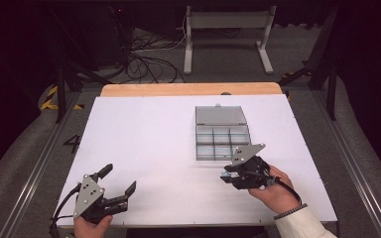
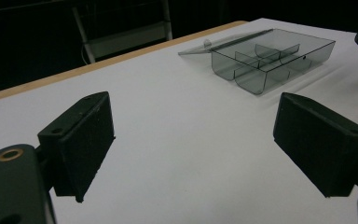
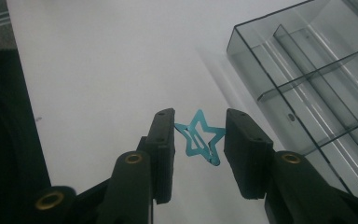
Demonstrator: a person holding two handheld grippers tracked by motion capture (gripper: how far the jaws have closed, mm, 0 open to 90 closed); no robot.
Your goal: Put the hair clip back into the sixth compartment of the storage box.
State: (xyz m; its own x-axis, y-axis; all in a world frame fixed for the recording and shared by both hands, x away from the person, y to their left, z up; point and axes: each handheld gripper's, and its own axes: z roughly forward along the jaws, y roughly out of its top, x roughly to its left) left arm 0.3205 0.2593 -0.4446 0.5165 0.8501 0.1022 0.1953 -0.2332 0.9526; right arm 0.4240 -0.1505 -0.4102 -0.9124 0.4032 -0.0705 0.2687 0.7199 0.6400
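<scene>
Right gripper (image 3: 199,140) pinches teal star-shaped hair clip (image 3: 199,138) between jaws, star points touching both pads, clip flat-faced toward camera, one point aimed away from gripper. Clip sits just beside near-left corner of smoked-grey compartment box (image 1: 222,140), above white table sheet (image 1: 144,144). Box lid (image 1: 220,115) open, lying flat beyond box. Left gripper (image 1: 119,184) well left of box, jaws wide apart, holding nothing.

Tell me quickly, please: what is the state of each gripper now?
Left gripper: open, holding nothing, above the white table.
Right gripper: shut on a teal star-shaped hair clip, beside the clear compartment box.
</scene>
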